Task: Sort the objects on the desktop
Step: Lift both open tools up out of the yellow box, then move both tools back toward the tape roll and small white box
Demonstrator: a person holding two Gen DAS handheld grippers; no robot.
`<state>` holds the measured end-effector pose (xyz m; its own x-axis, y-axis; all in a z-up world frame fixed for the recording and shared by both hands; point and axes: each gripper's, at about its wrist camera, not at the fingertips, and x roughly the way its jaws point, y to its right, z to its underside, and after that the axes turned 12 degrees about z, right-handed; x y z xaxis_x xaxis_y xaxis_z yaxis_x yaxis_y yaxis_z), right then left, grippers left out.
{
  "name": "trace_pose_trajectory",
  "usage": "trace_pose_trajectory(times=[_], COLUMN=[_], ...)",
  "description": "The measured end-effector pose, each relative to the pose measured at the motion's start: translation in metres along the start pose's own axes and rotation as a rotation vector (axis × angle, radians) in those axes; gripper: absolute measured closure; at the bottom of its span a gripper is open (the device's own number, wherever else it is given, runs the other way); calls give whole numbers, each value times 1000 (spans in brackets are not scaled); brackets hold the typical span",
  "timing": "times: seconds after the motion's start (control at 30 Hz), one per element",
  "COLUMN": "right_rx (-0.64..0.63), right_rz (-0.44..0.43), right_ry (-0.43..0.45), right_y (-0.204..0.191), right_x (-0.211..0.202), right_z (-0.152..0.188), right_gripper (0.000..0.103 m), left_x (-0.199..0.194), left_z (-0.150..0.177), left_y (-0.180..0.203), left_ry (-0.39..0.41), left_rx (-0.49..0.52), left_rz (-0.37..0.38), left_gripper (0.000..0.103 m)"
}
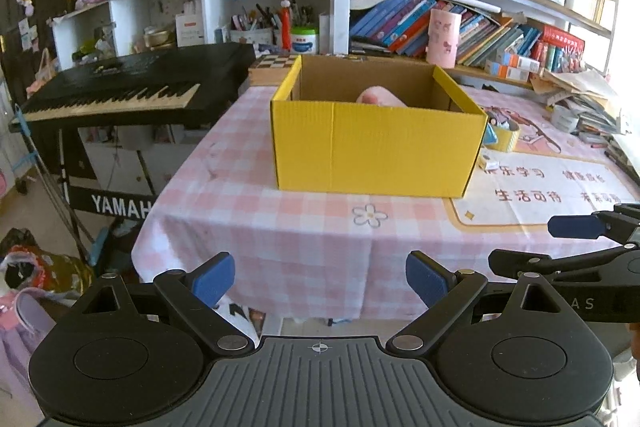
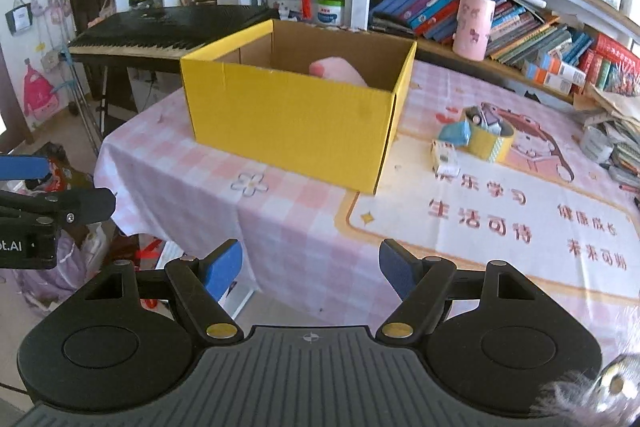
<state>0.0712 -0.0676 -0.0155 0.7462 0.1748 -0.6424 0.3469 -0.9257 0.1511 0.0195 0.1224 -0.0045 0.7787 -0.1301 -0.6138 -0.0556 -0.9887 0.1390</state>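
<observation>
Clutter waits right of the yellow box (image 2: pixel 292 119): a tape roll (image 2: pixel 490 139), blue piece (image 2: pixel 454 133) and small carton (image 2: pixel 444 155). Your left gripper (image 1: pixel 320 283) and right gripper (image 2: pixel 310 269) hang empty, jaws apart. Pinch the stiff, probably light roll across its wall.

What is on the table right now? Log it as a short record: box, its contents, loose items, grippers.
box: yellow cardboard box, open top, on the checked tablecloth
contents: a pink object shows above the rim; kind unclear
loose items: yellow tape roll, blue item and small white box, on the table beside the box, toward the bookshelf side
left gripper: open, empty, short of the box
right gripper: open, empty
</observation>
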Motion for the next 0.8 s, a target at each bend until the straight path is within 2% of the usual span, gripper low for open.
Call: trace_pose_trajectory(times=[0.5, 0.8], right_rx=[-3, -56], right_rz=[19, 33], right_ry=[-27, -25], right_y=[-6, -10], right_x=[-6, -7], right_z=[15, 19], right_gripper=[29, 28], left_x=[0, 10], left_z=[15, 14], left_y=[3, 6], left_ry=[-15, -41], left_rx=[-4, -7], left_rz=[-23, 17], left_gripper=[8, 8])
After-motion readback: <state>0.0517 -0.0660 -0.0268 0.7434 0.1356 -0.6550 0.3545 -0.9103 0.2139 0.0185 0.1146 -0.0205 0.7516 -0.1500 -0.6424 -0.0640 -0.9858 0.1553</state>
